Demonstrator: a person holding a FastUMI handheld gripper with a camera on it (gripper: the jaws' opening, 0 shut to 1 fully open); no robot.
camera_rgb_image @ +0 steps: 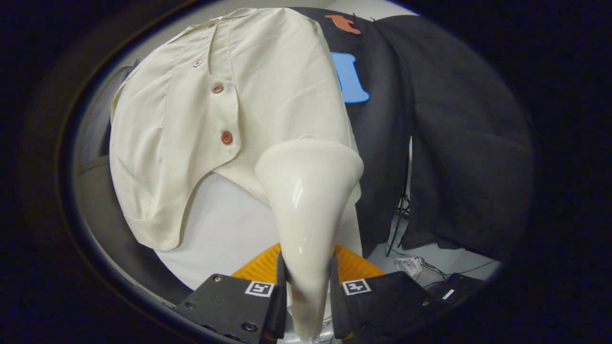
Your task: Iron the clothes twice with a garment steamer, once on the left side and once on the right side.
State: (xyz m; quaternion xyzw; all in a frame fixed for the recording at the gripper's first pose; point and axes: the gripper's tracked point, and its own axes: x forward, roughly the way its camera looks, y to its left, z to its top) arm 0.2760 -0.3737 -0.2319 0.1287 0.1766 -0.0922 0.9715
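A cream button-front shirt (pixel 267 95) with reddish-brown buttons hangs in front of a white panel (pixel 224 229). My gripper (pixel 308 291) is shut on the handle of a glossy cream garment steamer (pixel 308 200), both fingers pressing its narrow neck. The steamer widens upward into a broad head that rests against the shirt's lower right part, just right of the button placket. The head's face and the fabric beneath it are hidden.
Black cloth (pixel 454 143) drapes the booth wall to the right of the shirt. Cables (pixel 411 263) lie on the pale floor at the lower right. An orange ribbed piece (pixel 258 267) shows just behind my fingers.
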